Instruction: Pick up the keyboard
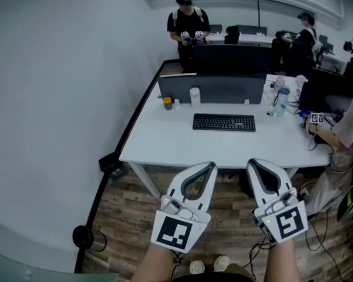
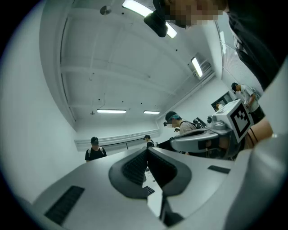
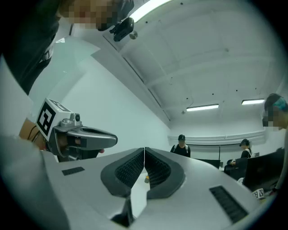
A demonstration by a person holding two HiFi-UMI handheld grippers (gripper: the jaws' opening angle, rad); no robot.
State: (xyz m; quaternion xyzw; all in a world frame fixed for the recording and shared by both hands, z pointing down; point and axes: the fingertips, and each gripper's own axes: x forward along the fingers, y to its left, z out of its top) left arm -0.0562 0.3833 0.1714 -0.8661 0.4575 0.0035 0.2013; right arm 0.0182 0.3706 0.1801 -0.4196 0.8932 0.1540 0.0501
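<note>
The strip of white table (image 1: 165, 147) before the keyboard (image 1: 223, 122) lies open. Behind it a grey divider (image 1: 221, 87) blocks the way, a white cup (image 1: 195, 96) and small jar (image 1: 168, 103) at its foot; a bottle (image 1: 281, 101) and a seated person's arm (image 1: 331, 138) crowd the right.

Seated person (image 1: 346, 131) cut by right edge, white container (image 1: 195, 96) possibly a cup

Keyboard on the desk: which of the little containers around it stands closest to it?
The white cylinder, upright by the grey divider just behind the keyboard. The small orange-topped jar sits further left; the bottle stands off to the right.
</note>
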